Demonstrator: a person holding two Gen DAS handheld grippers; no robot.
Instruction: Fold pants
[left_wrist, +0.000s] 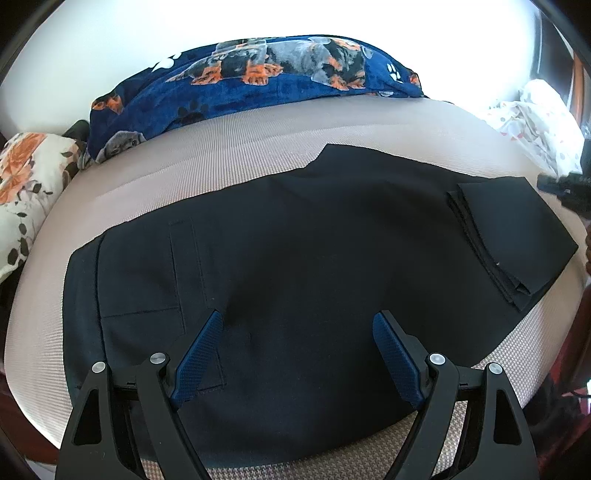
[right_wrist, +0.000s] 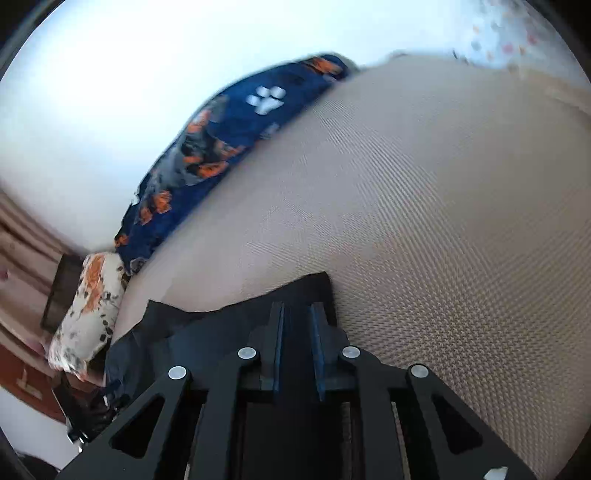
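Note:
Black pants (left_wrist: 295, 258) lie flat across a beige bed (left_wrist: 258, 147), waistband at the left, leg ends folded back over at the right (left_wrist: 517, 236). My left gripper (left_wrist: 297, 325) is open, its blue pads (left_wrist: 201, 354) just above the pants near the back pocket. My right gripper (right_wrist: 297, 310) is shut on the pants' fabric (right_wrist: 229, 332), holding an edge off the bed; it shows as a dark shape at the right edge of the left wrist view (left_wrist: 565, 188).
A blue dog-print blanket (left_wrist: 258, 81) lies along the bed's far side. A floral pillow (left_wrist: 26, 184) sits at the left, a dotted white cloth (left_wrist: 539, 122) at the far right. White wall behind.

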